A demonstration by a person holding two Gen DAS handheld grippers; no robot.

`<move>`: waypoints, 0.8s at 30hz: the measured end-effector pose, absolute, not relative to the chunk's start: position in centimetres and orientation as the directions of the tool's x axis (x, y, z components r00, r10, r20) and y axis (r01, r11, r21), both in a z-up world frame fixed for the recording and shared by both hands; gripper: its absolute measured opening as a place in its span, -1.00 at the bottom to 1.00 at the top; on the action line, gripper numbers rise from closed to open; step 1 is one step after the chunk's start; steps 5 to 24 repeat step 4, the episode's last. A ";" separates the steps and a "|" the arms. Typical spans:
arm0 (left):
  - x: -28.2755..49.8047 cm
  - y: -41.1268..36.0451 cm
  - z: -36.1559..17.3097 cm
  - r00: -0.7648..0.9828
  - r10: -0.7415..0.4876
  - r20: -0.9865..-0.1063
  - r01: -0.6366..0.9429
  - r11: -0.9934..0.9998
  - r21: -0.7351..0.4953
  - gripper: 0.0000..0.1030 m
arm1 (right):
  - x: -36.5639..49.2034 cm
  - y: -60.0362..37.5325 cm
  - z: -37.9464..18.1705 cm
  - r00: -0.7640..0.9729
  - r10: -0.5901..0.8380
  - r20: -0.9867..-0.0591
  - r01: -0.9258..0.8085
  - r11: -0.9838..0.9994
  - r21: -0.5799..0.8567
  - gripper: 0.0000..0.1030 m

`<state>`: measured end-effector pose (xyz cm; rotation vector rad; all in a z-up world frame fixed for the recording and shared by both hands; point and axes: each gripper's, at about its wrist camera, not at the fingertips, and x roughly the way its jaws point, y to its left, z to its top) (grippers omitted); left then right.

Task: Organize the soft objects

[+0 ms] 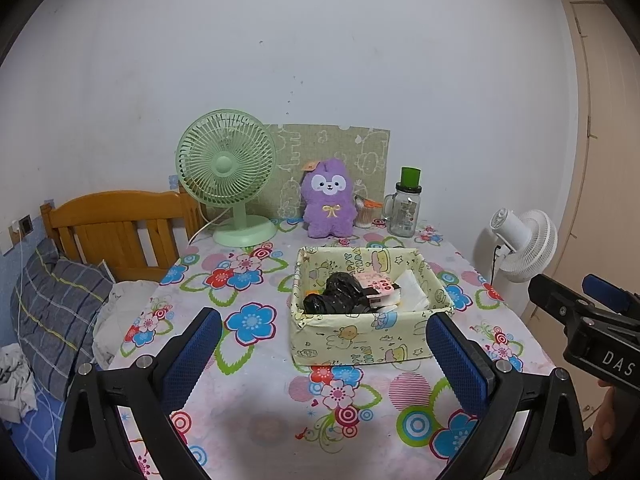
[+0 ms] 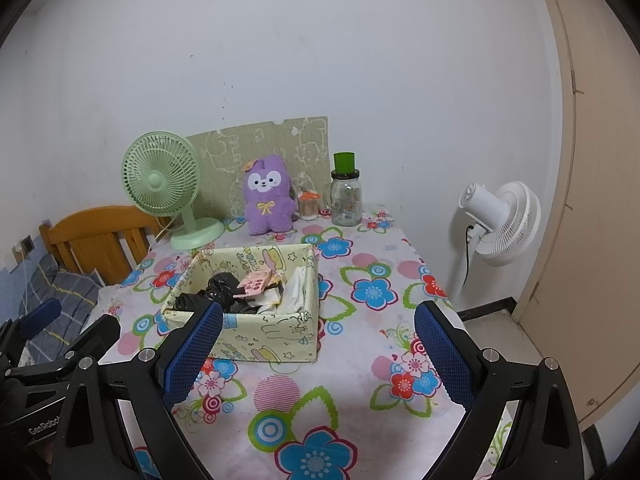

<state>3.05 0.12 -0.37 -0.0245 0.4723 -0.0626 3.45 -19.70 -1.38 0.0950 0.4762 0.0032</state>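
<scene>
The storage box [image 1: 360, 344] blocks the middle of the table [image 1: 256, 412]; bare cloth lies open on both its sides.

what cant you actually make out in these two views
- Bottom of the yellow box: the black bag and white tissue pack cover whatever lies under them, in both views.
- Print on the pink packet: too small to read.
- Small jar beside the purple plush: contents too small to identify.
- Right gripper in the left wrist view: cut off by the frame edge.
- Left gripper: fingers wide apart, holding nothing.
</scene>
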 end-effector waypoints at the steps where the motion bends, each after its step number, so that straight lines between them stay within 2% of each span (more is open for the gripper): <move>1: 3.1 0.1 -0.4 0.889 -0.068 -0.452 0.057 0.998 -0.037 0.99 | 3.5 -19.7 -1.4 0.889 0.026 -0.457 0.019 0.995 0.093 0.90; 24: 3.1 -0.1 -0.4 0.889 -0.068 -0.453 0.058 0.998 -0.037 0.99 | 3.5 -19.8 -1.4 0.889 0.024 -0.457 0.021 0.995 0.093 0.90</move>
